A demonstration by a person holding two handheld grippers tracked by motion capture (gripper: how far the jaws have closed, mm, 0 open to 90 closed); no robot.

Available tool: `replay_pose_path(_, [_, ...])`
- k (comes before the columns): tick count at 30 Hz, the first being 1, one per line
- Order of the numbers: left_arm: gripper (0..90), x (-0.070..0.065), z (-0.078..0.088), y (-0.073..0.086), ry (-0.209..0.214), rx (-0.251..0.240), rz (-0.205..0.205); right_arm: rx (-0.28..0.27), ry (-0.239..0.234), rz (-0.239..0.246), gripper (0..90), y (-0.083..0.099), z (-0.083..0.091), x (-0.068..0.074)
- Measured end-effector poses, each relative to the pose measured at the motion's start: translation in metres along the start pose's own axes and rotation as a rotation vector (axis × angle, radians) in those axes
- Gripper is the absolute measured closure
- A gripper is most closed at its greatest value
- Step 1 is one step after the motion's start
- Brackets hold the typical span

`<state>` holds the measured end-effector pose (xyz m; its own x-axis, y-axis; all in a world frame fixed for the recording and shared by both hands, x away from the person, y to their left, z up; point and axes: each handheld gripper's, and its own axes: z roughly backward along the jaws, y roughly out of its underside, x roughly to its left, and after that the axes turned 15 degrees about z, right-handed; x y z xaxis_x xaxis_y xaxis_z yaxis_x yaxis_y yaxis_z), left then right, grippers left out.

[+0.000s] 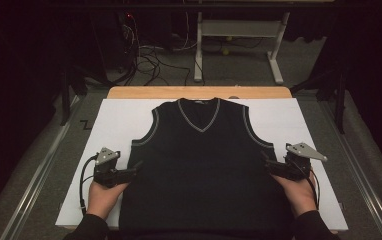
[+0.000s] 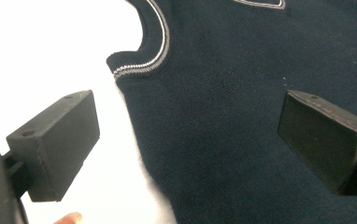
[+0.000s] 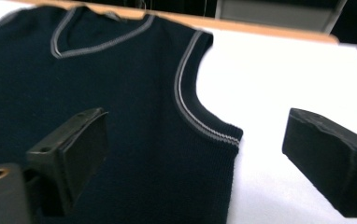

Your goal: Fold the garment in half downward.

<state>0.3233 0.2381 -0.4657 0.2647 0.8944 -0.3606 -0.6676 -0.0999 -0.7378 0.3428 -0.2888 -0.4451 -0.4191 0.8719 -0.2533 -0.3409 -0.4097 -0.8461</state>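
Observation:
A dark navy sleeveless V-neck vest [image 1: 199, 160] with grey trim lies flat, front up, on a white board [image 1: 114, 120]. My left gripper [image 1: 135, 168] hovers open at the vest's left side edge, just below the armhole. In the left gripper view the jaws straddle that edge of the vest [image 2: 223, 121], one over white board, one over fabric. My right gripper [image 1: 266, 163] stands open at the vest's right side edge. The right gripper view shows the vest [image 3: 97, 93] with its right armhole corner between the wide-apart jaws. Nothing is held.
The white board rests on a wooden table whose far edge [image 1: 199, 92] shows behind the collar. Bare white board [image 3: 279, 93] flanks both sides of the vest. Beyond the table are cables on the floor [image 1: 149, 60] and a white desk frame [image 1: 239, 30].

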Motion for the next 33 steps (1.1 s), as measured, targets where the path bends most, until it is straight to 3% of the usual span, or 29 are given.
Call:
replay_pose_path(2, [3.9, 0.002, -0.001, -0.001, -0.009, 0.011, 0.009, 0.015, -0.004, -0.003, 11.0, 0.000, -0.001, 0.000])
replay_pose_path(3, [11.7, 0.004, -0.001, -0.002, -0.007, 0.022, 0.018, 0.057, -0.025, -0.003, 14.4, 0.002, -0.004, -0.001])
replay_pose_path(6, [12.3, 0.008, -0.006, -0.002, -0.017, 0.066, 0.042, 0.094, -0.046, 0.000, 17.6, 0.004, -0.006, -0.001])
replay_pose_path(7, [17.4, 0.008, -0.008, -0.002, -0.021, 0.088, 0.036, 0.122, -0.061, 0.008, 22.9, 0.006, -0.006, -0.001])
replay_pose_path(10, [17.6, 0.007, -0.014, 0.001, -0.034, 0.150, 0.021, 0.149, -0.064, 0.006, 26.5, 0.008, -0.005, -0.001])
replay_pose_path(11, [24.9, 0.007, -0.015, 0.001, -0.027, 0.160, 0.016, 0.166, -0.069, 0.006, 33.9, 0.012, -0.004, -0.002])
replay_pose_path(13, [25.1, 0.006, -0.014, 0.003, -0.027, 0.165, 0.003, 0.178, -0.078, -0.005, 36.4, 0.016, -0.002, -0.003])
replay_pose_path(15, [31.3, 0.006, -0.014, 0.004, -0.016, 0.165, 0.004, 0.191, -0.091, -0.009, 38.0, 0.018, -0.001, -0.004])
replay_pose_path(20, [31.4, 0.006, -0.014, 0.005, -0.026, 0.184, 0.002, 0.229, -0.120, -0.030, 40.8, 0.025, 0.000, -0.008])
replay_pose_path(28, [37.5, 0.003, -0.014, 0.007, -0.053, 0.186, -0.015, 0.259, -0.132, -0.008, 42.7, 0.025, -0.005, -0.005])
replay_pose_path(33, [45.1, -0.001, -0.014, 0.009, -0.070, 0.193, -0.041, 0.259, -0.133, 0.014, 50.1, 0.024, -0.006, -0.001])
